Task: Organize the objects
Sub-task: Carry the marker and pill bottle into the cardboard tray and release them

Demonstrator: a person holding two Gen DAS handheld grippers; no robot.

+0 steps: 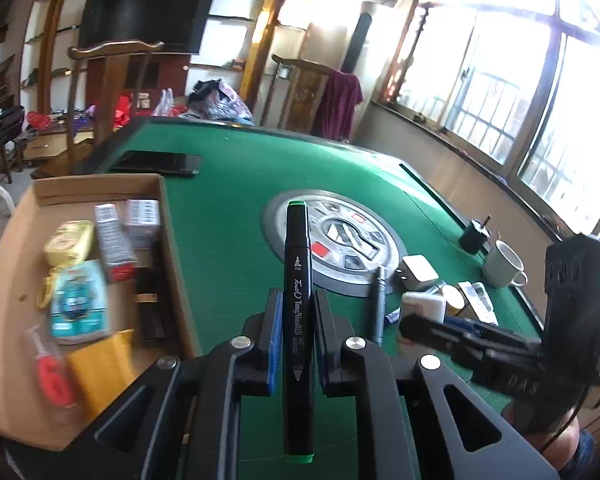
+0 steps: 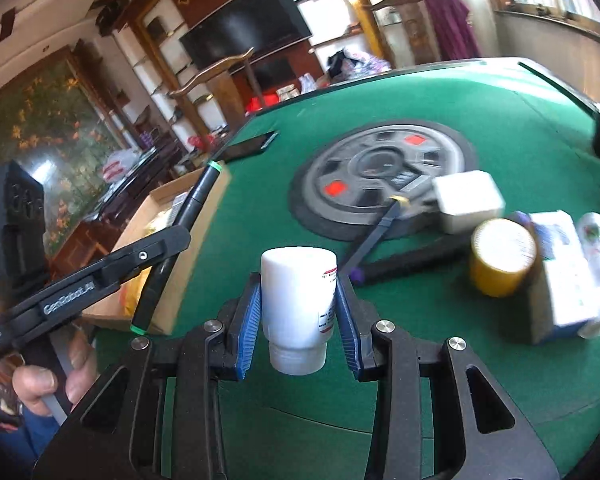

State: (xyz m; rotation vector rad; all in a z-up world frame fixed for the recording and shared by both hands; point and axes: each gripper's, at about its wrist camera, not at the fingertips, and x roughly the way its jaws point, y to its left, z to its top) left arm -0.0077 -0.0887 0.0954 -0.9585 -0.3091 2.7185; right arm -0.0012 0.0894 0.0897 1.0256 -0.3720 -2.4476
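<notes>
Left wrist view: left tongs [image 1: 296,320] are clamping a black marker [image 1: 297,320] with green ends, which is pointing out over the green desk [image 1: 228,208]; a cardboard box [image 1: 172,248] is sitting at left, holding small packets and cartons; a white mug [image 1: 502,264] is standing at right, near the right tongs [image 1: 410,326].

Right wrist view: right tongs [image 2: 298,308] are gripping a white bottle [image 2: 298,304], cap end toward the camera, above the desk; a yellow-sided jar [image 2: 500,256] and a white carton [image 2: 568,276] are lying to the right; a hand [image 2: 56,376] is holding the left tongs with the marker over the box edge.
</notes>
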